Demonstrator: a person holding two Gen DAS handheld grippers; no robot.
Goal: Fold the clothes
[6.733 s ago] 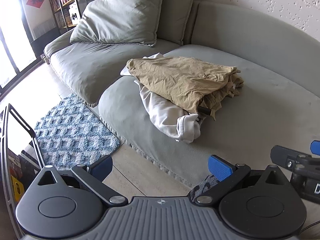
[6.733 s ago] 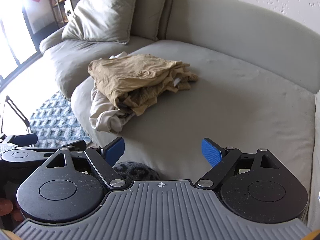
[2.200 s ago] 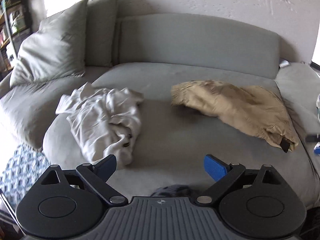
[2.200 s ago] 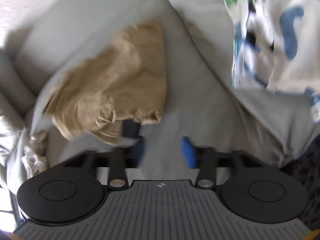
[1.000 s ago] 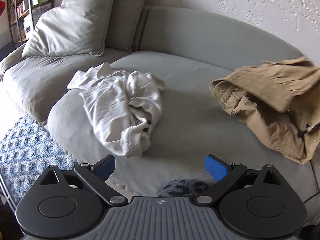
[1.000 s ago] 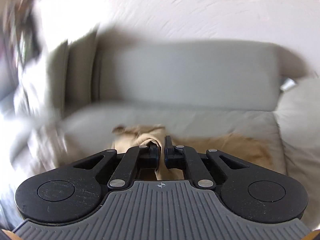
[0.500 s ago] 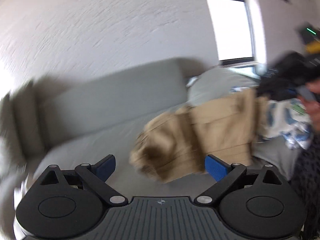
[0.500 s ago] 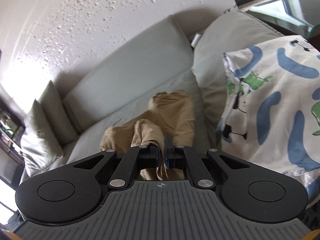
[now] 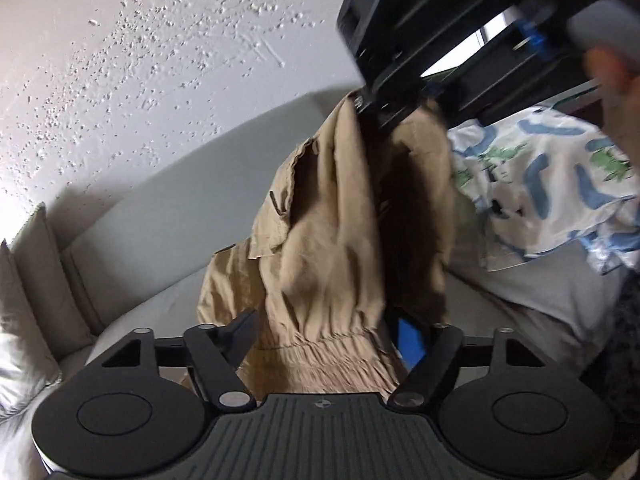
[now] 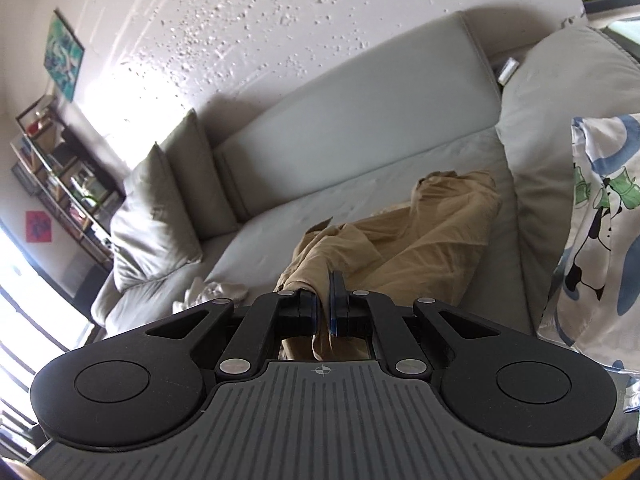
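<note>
Only the left wrist view shows the left gripper (image 9: 326, 330) spread around the tan garment's (image 9: 352, 240) elastic hem, while the right gripper (image 10: 325, 308) clamps one fold above the sofa (image 10: 360, 120).

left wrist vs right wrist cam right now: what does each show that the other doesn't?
Only left wrist: the right gripper's body from outside, overhead, with the tan garment hanging from it, a hand beside it, and the open left gripper with the gathered waistband between its fingers.
Only right wrist: the right gripper shut on the fabric, a bookshelf, a wall picture, a white garment.
Both: the tan garment, grey sofa, patterned cloth.
</note>
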